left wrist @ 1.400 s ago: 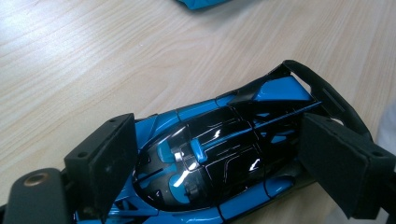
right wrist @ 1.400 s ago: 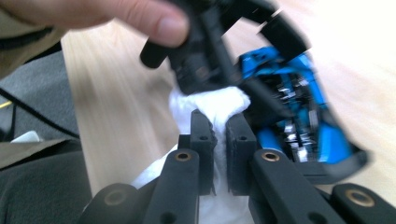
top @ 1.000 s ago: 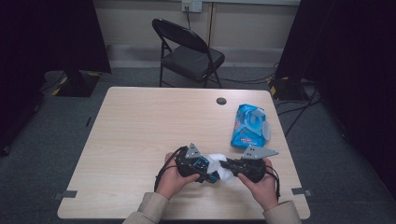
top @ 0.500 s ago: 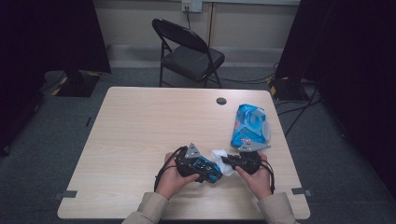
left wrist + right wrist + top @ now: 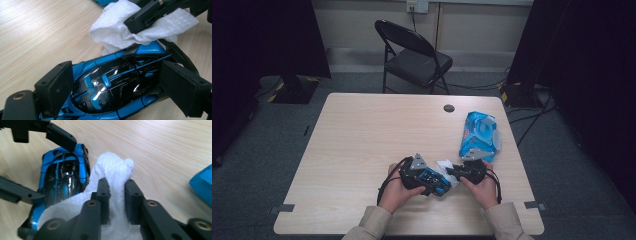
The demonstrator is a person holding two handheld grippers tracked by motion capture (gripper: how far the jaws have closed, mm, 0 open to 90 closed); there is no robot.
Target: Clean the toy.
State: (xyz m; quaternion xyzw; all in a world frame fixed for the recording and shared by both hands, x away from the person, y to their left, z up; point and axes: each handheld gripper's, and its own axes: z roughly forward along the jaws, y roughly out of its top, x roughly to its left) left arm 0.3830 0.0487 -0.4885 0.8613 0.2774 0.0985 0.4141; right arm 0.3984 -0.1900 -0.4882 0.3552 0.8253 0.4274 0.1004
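A blue and black toy car point(image 5: 112, 87) lies on the table near the front edge, with my left gripper point(image 5: 432, 181) shut on its two sides. In the right gripper view the toy car point(image 5: 62, 177) sits at the left between the other gripper's jaws. My right gripper point(image 5: 117, 202) is shut on a crumpled white wipe point(image 5: 112, 170), which touches the car's end. From above, the wipe point(image 5: 445, 166) shows between the two hands, with my right gripper point(image 5: 458, 172) beside it. In the left gripper view the wipe point(image 5: 120, 27) rests against the car's far end.
A blue wipes pack point(image 5: 479, 136) lies on the wooden table point(image 5: 362, 135) at the right, just beyond my right hand. A small round black grommet point(image 5: 449, 108) sits near the far edge. A black folding chair point(image 5: 412, 55) stands behind the table.
My right gripper has drawn left and a little lower with the wipe, closer against the car. The left gripper has held the car nearly still.
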